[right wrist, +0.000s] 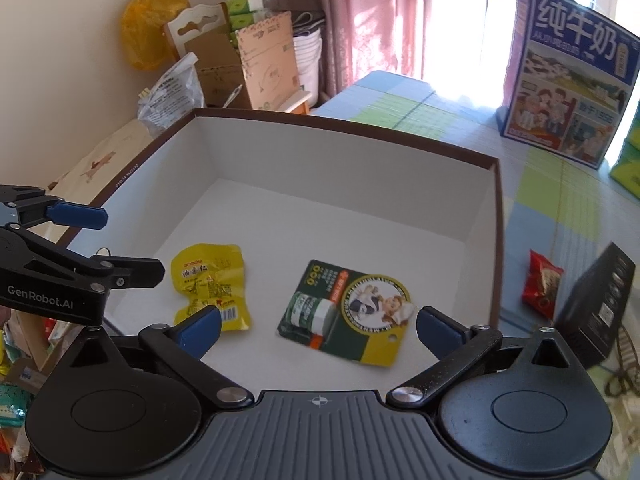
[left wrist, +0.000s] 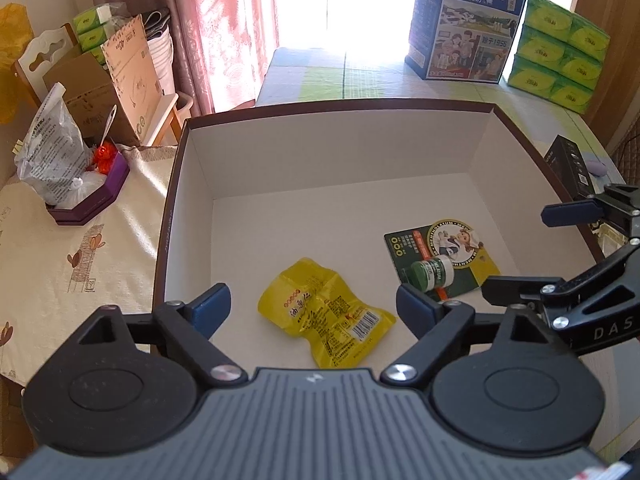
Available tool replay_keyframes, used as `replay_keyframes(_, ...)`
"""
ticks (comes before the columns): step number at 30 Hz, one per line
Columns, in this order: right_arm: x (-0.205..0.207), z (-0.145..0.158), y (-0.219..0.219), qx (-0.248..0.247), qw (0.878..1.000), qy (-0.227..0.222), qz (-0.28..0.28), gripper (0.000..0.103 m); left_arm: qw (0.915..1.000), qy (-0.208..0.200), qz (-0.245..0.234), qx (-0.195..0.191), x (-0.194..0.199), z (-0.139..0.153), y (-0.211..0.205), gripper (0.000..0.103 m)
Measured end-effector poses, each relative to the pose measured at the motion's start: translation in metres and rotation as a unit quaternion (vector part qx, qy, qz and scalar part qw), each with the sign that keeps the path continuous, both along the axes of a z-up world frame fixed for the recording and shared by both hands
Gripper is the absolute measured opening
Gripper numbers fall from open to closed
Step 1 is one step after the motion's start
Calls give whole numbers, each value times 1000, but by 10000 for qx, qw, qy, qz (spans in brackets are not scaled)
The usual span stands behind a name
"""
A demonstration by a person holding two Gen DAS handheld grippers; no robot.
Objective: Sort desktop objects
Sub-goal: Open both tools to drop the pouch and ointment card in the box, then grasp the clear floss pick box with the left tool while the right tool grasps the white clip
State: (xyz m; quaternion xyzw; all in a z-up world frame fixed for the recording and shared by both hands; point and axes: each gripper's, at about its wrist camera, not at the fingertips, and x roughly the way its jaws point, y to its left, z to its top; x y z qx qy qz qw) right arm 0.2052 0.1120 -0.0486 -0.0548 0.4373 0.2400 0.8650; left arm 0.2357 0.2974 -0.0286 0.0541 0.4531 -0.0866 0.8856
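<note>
Both the left gripper and right gripper are standing wide and empty over the box, where the yellow snack packet, judged light, crinkly and best pinched at its sealed edge, is lying beside the blister card.

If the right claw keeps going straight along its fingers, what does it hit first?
Most likely the green blister card with the small bottle, lying on the floor of the white-lined box; the open right claw points down at it. Depth is uncertain.
</note>
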Motion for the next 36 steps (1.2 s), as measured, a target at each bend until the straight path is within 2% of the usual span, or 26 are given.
replay_keyframes(10, -24, 14, -9, 24, 9998, -162, -146, 101, 9999, -106, -51, 71, -14, 8, -8, 93)
replay_keyframes(20, -55, 23, -34, 156, 9996, -218, -3, 101, 9996, -270, -30, 57, -36, 22, -24, 95)
replay_keyframes(30, -87, 25, -93, 265, 9996, -75, -3, 101, 9994, -326, 75, -54, -74, 31, -55, 95)
replay_keyframes(36, -103, 23, -142, 231, 9995, 17, -233, 101, 9991, -272, 12, -321, -95, 28, -85, 95)
